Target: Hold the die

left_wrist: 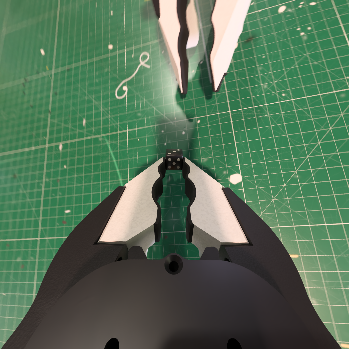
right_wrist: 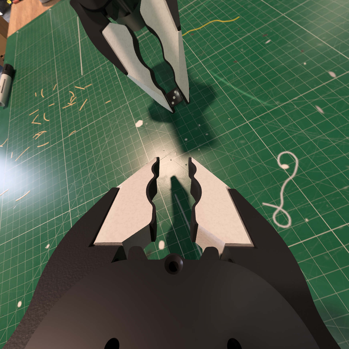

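Two close wrist views angled down at a green cutting mat (left_wrist: 75,170) – opposed; die (left_wrist: 174,160) shared centrally.

Left claw (left_wrist: 174,160) pointed forward and down toward the desk (left_wrist: 75,170), fingers drawn close at the tips, pinching the die (left_wrist: 174,159) between the dark wavy inner pads; white outer faces flaring back to the black body. Seen from the right wrist, same claw (right_wrist: 180,105) slanting down from above, tips low over the desk. Right claw (right_wrist: 174,160) angled down likewise, fingers parted with a clear gap, gripping nothing, tips facing the left claw, well apart from it.
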You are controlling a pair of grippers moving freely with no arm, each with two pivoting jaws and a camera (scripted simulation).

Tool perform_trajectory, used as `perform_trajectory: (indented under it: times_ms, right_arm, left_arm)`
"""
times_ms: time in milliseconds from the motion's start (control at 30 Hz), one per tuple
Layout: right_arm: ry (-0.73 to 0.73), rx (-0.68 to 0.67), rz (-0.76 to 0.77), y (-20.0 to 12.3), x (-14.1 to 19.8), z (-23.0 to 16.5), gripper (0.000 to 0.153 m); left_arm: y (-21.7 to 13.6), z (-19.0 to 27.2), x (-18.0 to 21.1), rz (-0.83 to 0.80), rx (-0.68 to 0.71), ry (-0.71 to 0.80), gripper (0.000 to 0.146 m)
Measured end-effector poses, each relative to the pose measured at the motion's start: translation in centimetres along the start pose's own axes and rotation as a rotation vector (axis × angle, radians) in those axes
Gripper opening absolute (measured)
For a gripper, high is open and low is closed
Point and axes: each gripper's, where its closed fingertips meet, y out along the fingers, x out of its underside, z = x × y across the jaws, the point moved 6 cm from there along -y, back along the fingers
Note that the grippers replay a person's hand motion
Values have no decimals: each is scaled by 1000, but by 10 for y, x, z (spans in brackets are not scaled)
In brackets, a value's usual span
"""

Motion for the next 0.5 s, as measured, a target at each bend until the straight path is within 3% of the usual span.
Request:
perform_trajectory:
  times_ms: [200, 500]
  right_arm:
    - [-35, -13, 15, 3, -6, -8, 30]
    - [-59, 10, 36, 2, -10, -11, 30]
  left_arm:
    - [-11, 9, -13, 212, -53, 228, 16]
    - [-11, 11, -24, 305, -51, 249, 16]
